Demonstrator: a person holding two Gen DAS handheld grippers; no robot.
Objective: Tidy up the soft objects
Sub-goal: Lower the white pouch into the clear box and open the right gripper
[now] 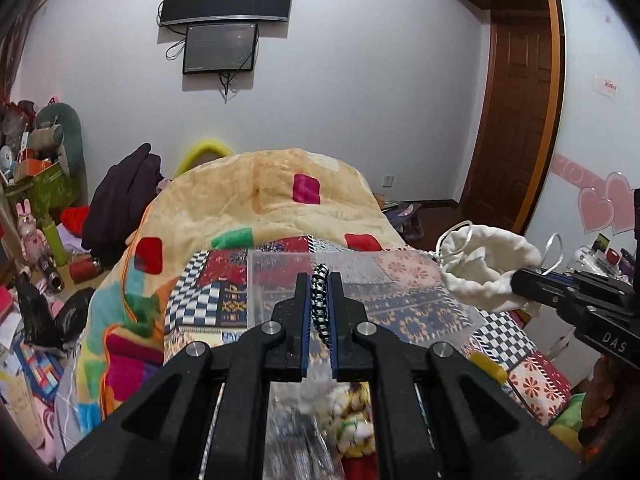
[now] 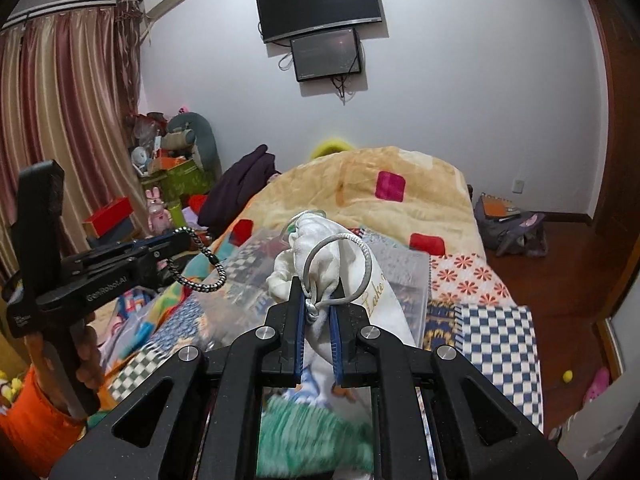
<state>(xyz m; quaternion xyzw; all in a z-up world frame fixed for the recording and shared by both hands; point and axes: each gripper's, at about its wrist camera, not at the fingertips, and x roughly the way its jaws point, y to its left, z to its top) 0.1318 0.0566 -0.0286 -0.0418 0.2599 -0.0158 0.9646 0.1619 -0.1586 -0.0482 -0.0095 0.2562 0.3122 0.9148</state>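
Observation:
My left gripper (image 1: 319,280) is shut on a black-and-white braided cord (image 1: 320,300), held above the bed; in the right wrist view the cord (image 2: 200,264) hangs in a loop from that gripper (image 2: 182,238). My right gripper (image 2: 318,286) is shut on a white drawstring pouch (image 2: 320,248), with its grey drawstring (image 2: 348,240) looped over it. In the left wrist view the pouch (image 1: 480,268) hangs open-mouthed at the right from that gripper (image 1: 516,280). A clear plastic bag (image 1: 280,276) lies on the bed beneath.
The bed carries a yellow patchwork blanket (image 1: 280,188) and a patterned quilt (image 2: 472,280). Clutter, plush toys and boxes (image 1: 40,184) fill the left side. A dark bag (image 2: 512,228) lies on the wooden floor at right. A TV (image 2: 320,0) hangs on the far wall.

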